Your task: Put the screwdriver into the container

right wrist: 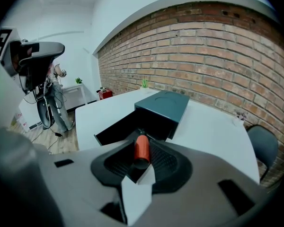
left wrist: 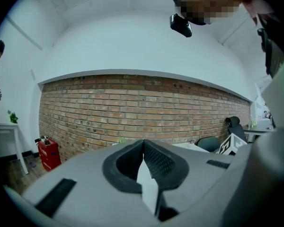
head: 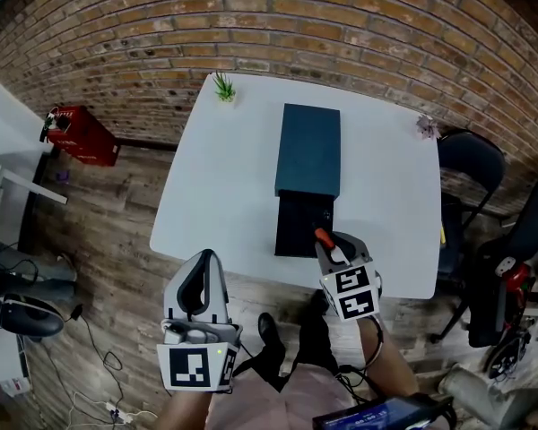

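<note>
The right hand-held gripper [head: 334, 248] is closed on the screwdriver [right wrist: 141, 148], its 2 jaws pressing the orange handle from either side. The shaft points away from the camera, toward the container [head: 308, 150]. This is a dark teal box lying near the middle of the white surface [head: 220, 195]. Its black drawer [head: 298, 227] is pulled out toward the person. In the head view the screwdriver hangs over the drawer's near right corner, just above the surface's front edge.

The left hand-held gripper [head: 205, 258] is held low, off the surface's near left side. Its jaws are together with nothing between them, and it faces the brick wall. A small green plant [head: 224, 88] stands at the far left corner of the surface.
</note>
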`<action>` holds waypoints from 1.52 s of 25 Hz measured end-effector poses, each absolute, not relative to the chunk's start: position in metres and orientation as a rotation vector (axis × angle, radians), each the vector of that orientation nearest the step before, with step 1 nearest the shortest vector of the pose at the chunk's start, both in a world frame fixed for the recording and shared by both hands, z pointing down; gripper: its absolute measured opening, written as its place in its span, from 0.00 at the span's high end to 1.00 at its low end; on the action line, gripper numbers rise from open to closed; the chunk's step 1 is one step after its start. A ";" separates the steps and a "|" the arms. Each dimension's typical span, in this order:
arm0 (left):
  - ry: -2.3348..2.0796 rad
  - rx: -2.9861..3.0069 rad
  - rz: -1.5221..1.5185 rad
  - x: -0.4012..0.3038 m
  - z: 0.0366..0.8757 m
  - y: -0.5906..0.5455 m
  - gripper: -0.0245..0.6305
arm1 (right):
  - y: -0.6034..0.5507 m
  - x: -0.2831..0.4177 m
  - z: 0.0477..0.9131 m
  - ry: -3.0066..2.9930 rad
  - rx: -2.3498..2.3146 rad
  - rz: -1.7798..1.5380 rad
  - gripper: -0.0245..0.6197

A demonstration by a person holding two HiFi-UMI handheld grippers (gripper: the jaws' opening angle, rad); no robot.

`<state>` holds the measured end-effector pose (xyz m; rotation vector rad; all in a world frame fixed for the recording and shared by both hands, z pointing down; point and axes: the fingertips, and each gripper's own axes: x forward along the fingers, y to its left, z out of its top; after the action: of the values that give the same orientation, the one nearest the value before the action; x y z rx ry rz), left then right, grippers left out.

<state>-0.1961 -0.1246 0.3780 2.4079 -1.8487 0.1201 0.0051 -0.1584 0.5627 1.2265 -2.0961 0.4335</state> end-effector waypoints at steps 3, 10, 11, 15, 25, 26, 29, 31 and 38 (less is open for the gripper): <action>-1.852 2.398 0.126 -0.197 0.380 -0.129 0.94 | -0.162 0.003 0.567 -2.088 1.209 0.442 0.80; -1.854 2.373 0.140 -0.201 0.388 -0.137 0.94 | -0.171 -0.004 0.575 -2.089 1.176 0.449 0.80; -1.854 2.370 0.143 -0.201 0.389 -0.138 0.94 | -0.172 -0.005 0.576 -2.089 1.169 0.448 0.80; -1.859 2.359 0.150 -0.203 0.391 -0.141 0.94 | -0.175 -0.010 0.582 -2.083 1.139 0.447 0.80; -1.866 2.343 0.165 -0.207 0.394 -0.143 0.94 | -0.175 -0.013 0.592 -2.064 1.106 0.456 0.79; -1.866 2.342 0.167 -0.207 0.395 -0.142 0.94 | -0.175 -0.013 0.592 -2.065 1.104 0.454 0.79; -1.868 2.344 0.167 -0.206 0.394 -0.140 0.94 | -0.173 -0.015 0.593 -2.066 1.093 0.454 0.79; -1.869 2.347 0.167 -0.204 0.392 -0.138 0.94 | -0.172 -0.015 0.592 -2.071 1.091 0.455 0.78; -1.876 2.365 0.158 -0.197 0.386 -0.129 0.94 | -0.170 -0.012 0.578 -2.113 1.128 0.435 0.78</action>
<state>-0.1965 -0.1287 0.3864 2.3646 -1.8764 0.1581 -0.0120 -0.1700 0.5782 1.1285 -2.1134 0.4346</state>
